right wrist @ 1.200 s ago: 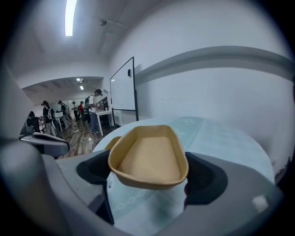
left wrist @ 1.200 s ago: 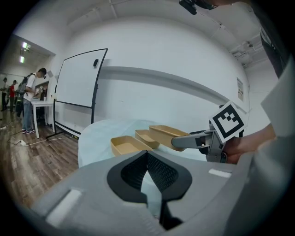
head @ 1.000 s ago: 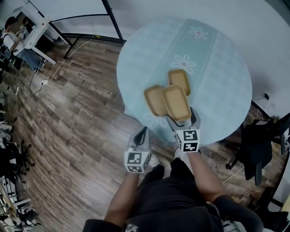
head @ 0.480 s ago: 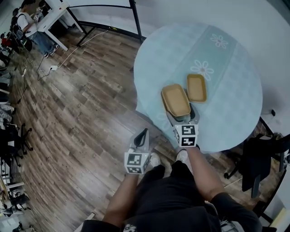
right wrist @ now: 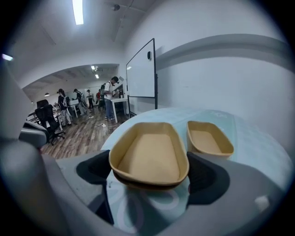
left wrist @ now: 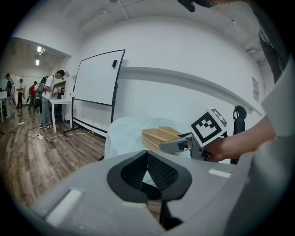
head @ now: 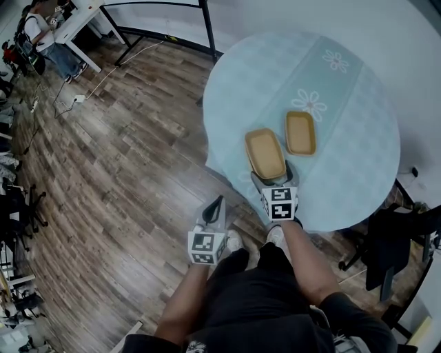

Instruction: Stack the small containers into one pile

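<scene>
On the round pale-blue table [head: 358, 179] I see two tan containers. The near tan container [head: 264, 152] lies between the jaws of my right gripper [head: 274, 176], nested on another one whose rim shows just beneath it [right wrist: 138, 180]. My right gripper [right wrist: 152, 171] is shut on this top container [right wrist: 150, 154], one pad against each long side. A second tan container [head: 300, 132] [right wrist: 207, 138] stands alone to its right. My left gripper [head: 216, 204] hangs off the table over the floor, shut and empty [left wrist: 147, 173]; in the left gripper view the stack [left wrist: 159, 137] shows ahead.
The table's near edge runs just under my right gripper. A black chair [head: 389, 238] stands at the right. A whiteboard on a black frame [left wrist: 94, 94] stands behind the table. People are at a white desk [head: 76, 17] far left, with cables on the wooden floor [head: 110, 158].
My right gripper carried its container to the left and down over the left-hand container, which is now covered. The left gripper stayed low beside the table.
</scene>
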A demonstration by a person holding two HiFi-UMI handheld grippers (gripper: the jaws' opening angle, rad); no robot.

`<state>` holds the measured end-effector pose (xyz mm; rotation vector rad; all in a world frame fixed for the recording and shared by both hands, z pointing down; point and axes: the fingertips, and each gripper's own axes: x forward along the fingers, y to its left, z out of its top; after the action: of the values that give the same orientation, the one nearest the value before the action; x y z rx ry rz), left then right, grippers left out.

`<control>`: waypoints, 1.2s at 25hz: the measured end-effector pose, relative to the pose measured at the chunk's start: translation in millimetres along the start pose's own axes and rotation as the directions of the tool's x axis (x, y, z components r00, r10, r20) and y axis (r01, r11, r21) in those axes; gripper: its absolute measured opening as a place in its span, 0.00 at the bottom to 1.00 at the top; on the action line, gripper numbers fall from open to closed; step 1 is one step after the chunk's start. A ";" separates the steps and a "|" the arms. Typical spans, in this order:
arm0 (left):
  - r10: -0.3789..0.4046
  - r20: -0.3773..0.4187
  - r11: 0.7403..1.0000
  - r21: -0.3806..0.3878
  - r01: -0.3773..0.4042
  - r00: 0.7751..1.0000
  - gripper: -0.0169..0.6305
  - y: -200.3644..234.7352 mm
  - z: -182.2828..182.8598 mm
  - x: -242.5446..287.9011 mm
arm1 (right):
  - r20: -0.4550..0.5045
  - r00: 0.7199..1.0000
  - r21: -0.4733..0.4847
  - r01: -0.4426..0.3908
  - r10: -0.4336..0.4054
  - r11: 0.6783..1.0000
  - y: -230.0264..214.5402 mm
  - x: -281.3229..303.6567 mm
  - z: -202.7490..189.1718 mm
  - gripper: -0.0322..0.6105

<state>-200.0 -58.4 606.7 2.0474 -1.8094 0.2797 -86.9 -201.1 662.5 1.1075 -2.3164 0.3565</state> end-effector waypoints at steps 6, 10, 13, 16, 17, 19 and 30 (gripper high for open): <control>-0.009 -0.005 1.000 0.007 0.010 1.000 0.02 -1.4 -5.6 4.7 | -0.090 0.996 -0.040 -0.020 0.016 0.999 5.3 9.7 -14.7 0.85; -0.019 -0.006 1.000 0.004 0.019 1.000 0.02 -6.9 -4.6 4.0 | -0.101 0.994 -0.032 -0.040 0.037 0.999 3.1 5.0 -16.6 0.85; -0.024 -0.009 1.000 0.003 0.024 1.000 0.02 -7.5 -1.3 5.3 | -0.083 0.995 -0.025 -0.051 0.049 0.998 1.8 1.2 -13.5 0.86; -0.027 -0.012 1.000 -0.003 0.027 1.000 0.02 -8.8 0.1 4.3 | -0.080 0.995 -0.021 -0.066 0.064 0.998 4.5 -6.9 -9.7 0.87; -0.029 -0.012 1.000 -0.002 0.029 1.000 0.02 -9.2 0.9 3.8 | -0.073 0.995 -0.019 -0.065 0.064 0.998 4.8 -11.0 -7.1 0.87; -0.031 -0.008 1.000 -0.003 0.031 0.999 0.02 -9.4 5.6 2.4 | -0.040 0.998 -0.013 -0.052 0.051 0.999 3.5 -23.4 2.2 0.87; -0.087 0.097 0.996 0.030 0.085 0.991 0.02 -23.4 65.2 -18.0 | 0.196 0.976 -0.021 0.099 -0.092 0.995 -4.8 -122.4 75.2 0.47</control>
<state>-186.6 -67.1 536.9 2.1856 -1.7761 0.1812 -47.1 -160.2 530.5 1.2841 -2.4169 0.1820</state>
